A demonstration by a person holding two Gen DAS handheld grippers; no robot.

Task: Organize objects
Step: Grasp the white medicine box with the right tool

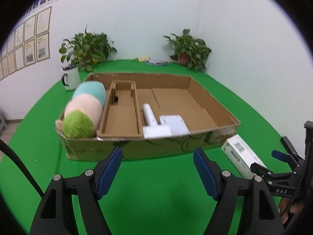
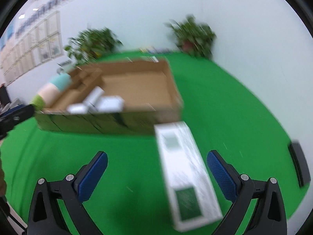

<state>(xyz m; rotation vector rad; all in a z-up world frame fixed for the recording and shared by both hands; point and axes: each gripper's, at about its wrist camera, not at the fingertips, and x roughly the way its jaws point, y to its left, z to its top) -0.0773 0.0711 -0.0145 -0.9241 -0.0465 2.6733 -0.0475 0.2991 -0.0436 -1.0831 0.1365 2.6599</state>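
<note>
Across the green desk (image 1: 156, 195) I see a shallow cardboard tray (image 1: 137, 148) lying lengthwise ahead of my left gripper (image 1: 157, 156), its near wall just beyond the fingertips and bare green cloth between us. Open cloth runs around the tray on all sides, wider toward the right wall; the desk's left edge drops off to the floor. My left gripper is spread wide with nothing between its blue pads (image 1: 111, 168), touching nothing. My right gripper (image 2: 156, 168) is likewise spread wide, and a long white box (image 2: 185, 168) lies flat on the cloth between its fingers, nearer the right pad; through the blur I cannot tell whether either pad touches it. The box's far end sits just beside the tray's near right corner. Inside the tray, a plush toy (image 1: 84, 109) in teal, peach and green fills the left compartment, the narrow middle compartment holds a cardboard insert, and a white handheld device (image 1: 156, 123) rests against the near wall of the large right section. The left view alone shows a white mug (image 1: 71, 78) beside the left potted plant (image 1: 86, 49) and a second plant (image 1: 188, 49) in the corner sharply; the right view is smeared but shows the box's full length.
</note>
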